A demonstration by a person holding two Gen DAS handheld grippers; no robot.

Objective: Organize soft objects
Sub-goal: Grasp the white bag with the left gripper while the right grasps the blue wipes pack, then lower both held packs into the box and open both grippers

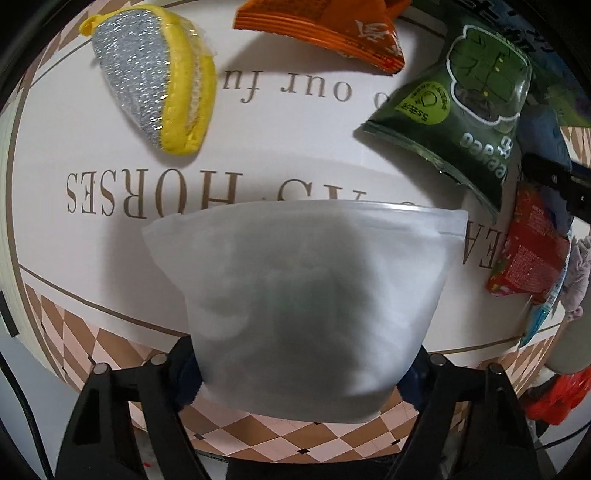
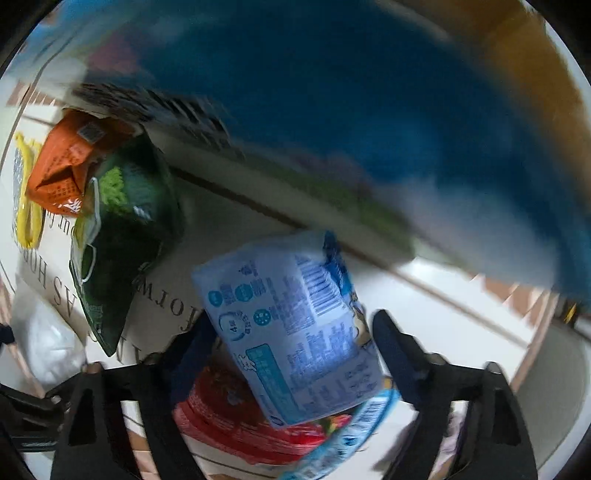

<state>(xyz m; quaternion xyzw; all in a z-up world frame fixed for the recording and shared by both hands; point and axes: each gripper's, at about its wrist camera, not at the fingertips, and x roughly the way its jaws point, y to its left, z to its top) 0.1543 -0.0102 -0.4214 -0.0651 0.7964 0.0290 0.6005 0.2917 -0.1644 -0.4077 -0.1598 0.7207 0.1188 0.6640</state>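
My left gripper (image 1: 301,373) is shut on a frosted white zip bag (image 1: 303,295) with pale soft things inside, held above the printed tabletop (image 1: 288,122). My right gripper (image 2: 291,343) is shut on a light blue printed packet (image 2: 291,325), held over a red packet (image 2: 236,424). A yellow and silver scrub sponge (image 1: 155,77), an orange packet (image 1: 325,26) and a green snack bag (image 1: 469,99) lie on the table beyond the left gripper. The green bag (image 2: 122,251) and orange packet (image 2: 62,162) also show at the left of the right wrist view.
A blurred blue bin or box (image 2: 351,110) fills the top of the right wrist view. In the left wrist view a red packet (image 1: 532,254), a blue cloth (image 1: 543,136) and a grey cloth (image 1: 580,273) crowd the right edge. The white bag (image 2: 48,343) shows low left.
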